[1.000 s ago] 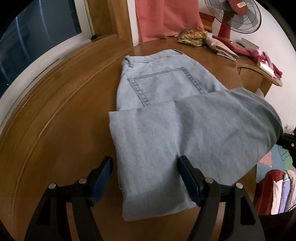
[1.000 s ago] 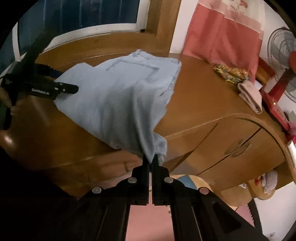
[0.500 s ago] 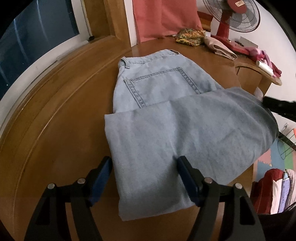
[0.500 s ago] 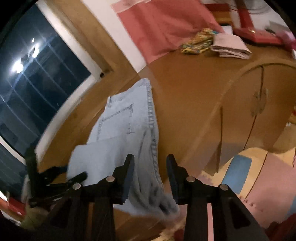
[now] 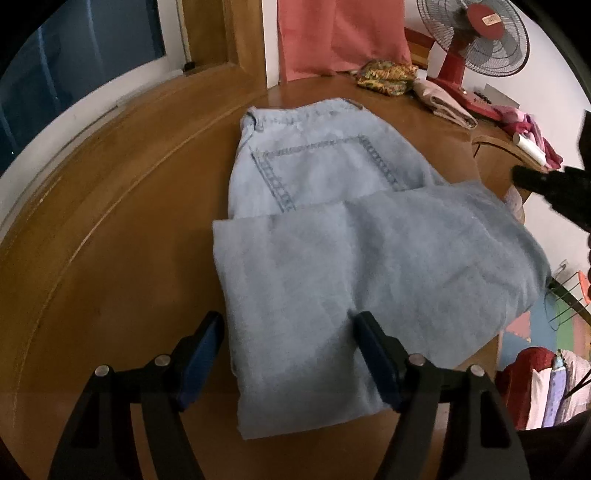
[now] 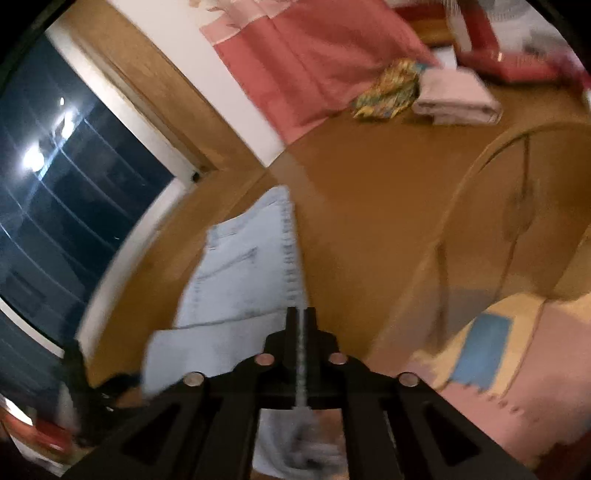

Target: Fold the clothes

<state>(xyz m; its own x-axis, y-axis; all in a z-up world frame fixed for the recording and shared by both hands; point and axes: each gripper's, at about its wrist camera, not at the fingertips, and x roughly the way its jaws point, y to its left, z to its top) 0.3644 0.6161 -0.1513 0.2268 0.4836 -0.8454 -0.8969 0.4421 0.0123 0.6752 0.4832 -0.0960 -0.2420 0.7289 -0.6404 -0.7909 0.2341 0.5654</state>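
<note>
Seemingly the closing right claw (image 6: 302, 314) pinches the jeans' (image 6: 240, 280) near edge.

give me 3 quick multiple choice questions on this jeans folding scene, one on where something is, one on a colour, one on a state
1. Where is the patterned cloth?
A. at the far end of the wooden table, near the fan
B. on top of the jeans
C. on the floor

2. What colour are the jeans?
A. black
B. light blue
C. red

3. How are the jeans lying?
A. flat at full length
B. rolled into a tube
C. folded, the leg part laid across over the back pocket end

Answers:
1 A: it lies beside a folded pale cloth at the fan's red base.
2 B: pale washed denim in both views.
3 C: a fold edge crosses just below the pocket.
</note>
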